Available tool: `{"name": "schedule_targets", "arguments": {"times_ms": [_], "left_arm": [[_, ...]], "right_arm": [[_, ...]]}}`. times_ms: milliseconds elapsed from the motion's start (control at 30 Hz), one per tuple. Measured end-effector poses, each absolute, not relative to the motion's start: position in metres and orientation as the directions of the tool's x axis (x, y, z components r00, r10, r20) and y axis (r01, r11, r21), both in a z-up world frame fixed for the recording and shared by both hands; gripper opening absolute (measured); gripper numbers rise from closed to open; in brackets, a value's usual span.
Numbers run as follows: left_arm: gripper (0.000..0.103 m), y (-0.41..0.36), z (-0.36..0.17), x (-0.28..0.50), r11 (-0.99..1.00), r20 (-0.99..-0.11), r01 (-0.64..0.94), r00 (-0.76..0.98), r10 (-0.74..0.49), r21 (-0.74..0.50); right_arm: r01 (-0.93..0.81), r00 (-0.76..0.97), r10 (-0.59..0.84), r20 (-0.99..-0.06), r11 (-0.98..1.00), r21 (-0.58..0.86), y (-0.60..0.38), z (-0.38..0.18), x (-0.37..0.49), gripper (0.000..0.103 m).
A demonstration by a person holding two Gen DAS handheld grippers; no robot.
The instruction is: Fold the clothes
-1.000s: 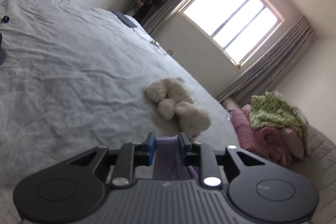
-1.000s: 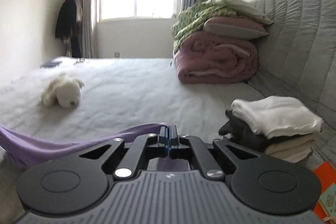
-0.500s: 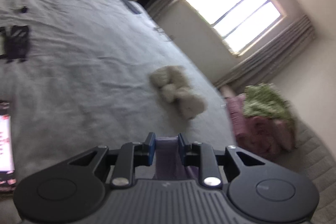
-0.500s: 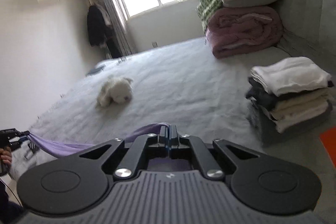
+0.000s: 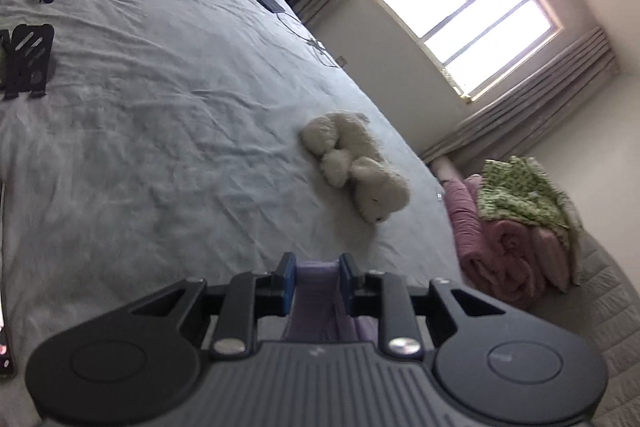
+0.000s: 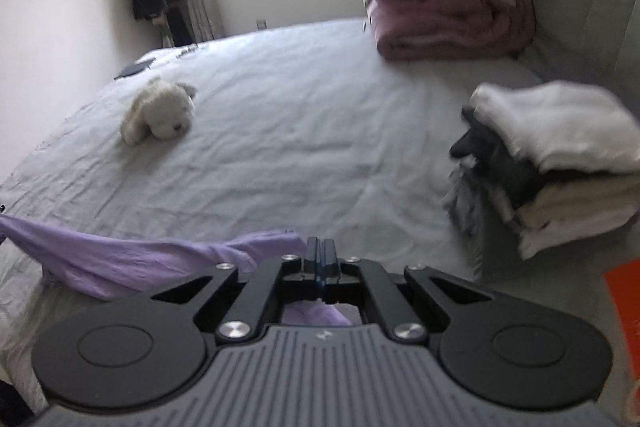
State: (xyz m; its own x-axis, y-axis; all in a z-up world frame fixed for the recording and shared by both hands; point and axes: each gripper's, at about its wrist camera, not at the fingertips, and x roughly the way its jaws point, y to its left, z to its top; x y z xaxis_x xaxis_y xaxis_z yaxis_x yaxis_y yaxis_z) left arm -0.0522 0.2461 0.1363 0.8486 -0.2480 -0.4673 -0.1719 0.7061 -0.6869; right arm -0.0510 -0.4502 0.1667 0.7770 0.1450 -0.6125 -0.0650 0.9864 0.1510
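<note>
A lavender garment (image 6: 120, 259) hangs stretched between my two grippers above the grey bed (image 6: 304, 131). My right gripper (image 6: 321, 251) is shut on one end of it; the cloth runs left from the jaws toward the frame edge. In the left wrist view, my left gripper (image 5: 318, 267) holds a bunched band of the same lavender garment (image 5: 316, 291) between its blue-padded fingers, which stand a little apart around the cloth. A stack of folded clothes (image 6: 560, 155), white on top and dark below, sits on the bed at the right.
A white plush dog (image 6: 160, 111) lies mid-bed, also in the left wrist view (image 5: 356, 163). Rolled pink and green blankets (image 6: 452, 3) lie by the grey headboard (image 6: 592, 3). A black stand (image 5: 28, 59) lies at the bed's left. An orange item (image 6: 624, 307) lies at the right edge.
Both grippers have swung while keeping hold of the lavender garment. The right view has turned and dropped, so the folded stack looks nearer. The cloth now sags more between the grippers.
</note>
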Motion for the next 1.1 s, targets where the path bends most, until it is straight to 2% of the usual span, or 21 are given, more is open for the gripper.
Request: {"name": "schedule_targets", "arguments": {"times_ms": [67,133,200,333,500,533,600,667,700,733,800,933,1100], "left_arm": [[0.023,0.243,0.13,-0.057,0.727,-0.484,-0.178,0.843,-0.235,-0.663],[0.023,0.237,0.12,-0.052,0.742,-0.516,-0.194,0.825,-0.231,-0.642],[0.023,0.232,0.111,-0.047,0.756,-0.543,-0.209,0.81,-0.222,-0.62],[0.023,0.227,0.104,-0.041,0.771,-0.55,-0.212,0.809,-0.206,-0.6],[0.023,0.221,0.099,-0.034,0.799,-0.567,-0.209,0.802,-0.191,-0.564],[0.023,0.221,0.097,-0.033,0.797,-0.57,-0.21,0.799,-0.195,-0.567],[0.023,0.219,0.096,-0.031,0.802,-0.573,-0.208,0.796,-0.195,-0.561],[0.023,0.216,0.097,-0.03,0.812,-0.575,-0.204,0.796,-0.188,-0.547],[0.023,0.214,0.097,-0.029,0.815,-0.577,-0.202,0.795,-0.187,-0.543],[0.023,0.213,0.096,-0.028,0.818,-0.578,-0.201,0.794,-0.186,-0.539],[0.023,0.211,0.096,-0.027,0.822,-0.58,-0.2,0.794,-0.184,-0.534],[0.023,0.223,0.101,-0.03,0.795,-0.552,-0.212,0.815,-0.176,-0.568],[0.023,0.251,0.113,-0.039,0.715,-0.489,-0.212,0.848,-0.205,-0.666]], "right_arm": [[-0.068,0.785,0.134,-0.605,0.989,0.131,-0.457,0.178,-0.067,0.0],[-0.114,0.763,0.153,-0.628,0.988,0.102,-0.452,0.169,-0.074,0.006],[-0.205,0.707,0.209,-0.676,0.975,0.087,-0.433,0.142,-0.079,0.01],[-0.289,0.592,0.261,-0.763,0.952,0.102,-0.406,0.083,-0.078,0.011],[-0.268,0.586,0.069,-0.807,0.957,-0.113,-0.405,0.03,-0.067,0.017],[-0.27,0.603,0.056,-0.796,0.953,-0.138,-0.406,0.028,-0.068,0.021],[-0.272,0.632,0.048,-0.774,0.948,-0.163,-0.407,0.025,-0.068,0.046],[-0.273,0.649,0.051,-0.759,0.947,-0.17,-0.408,0.025,-0.067,0.05],[-0.272,0.648,0.05,-0.76,0.947,-0.169,-0.408,0.024,-0.064,0.049],[-0.272,0.646,0.05,-0.762,0.948,-0.168,-0.408,0.022,-0.06,0.042],[-0.243,0.63,0.045,-0.775,0.96,-0.141,-0.411,0.02,-0.05,0.0],[-0.147,0.674,0.058,-0.736,0.987,-0.057,-0.423,0.042,-0.052,0.001],[-0.09,0.823,0.275,-0.497,0.927,0.364,-0.477,0.129,-0.09,0.001]]}}
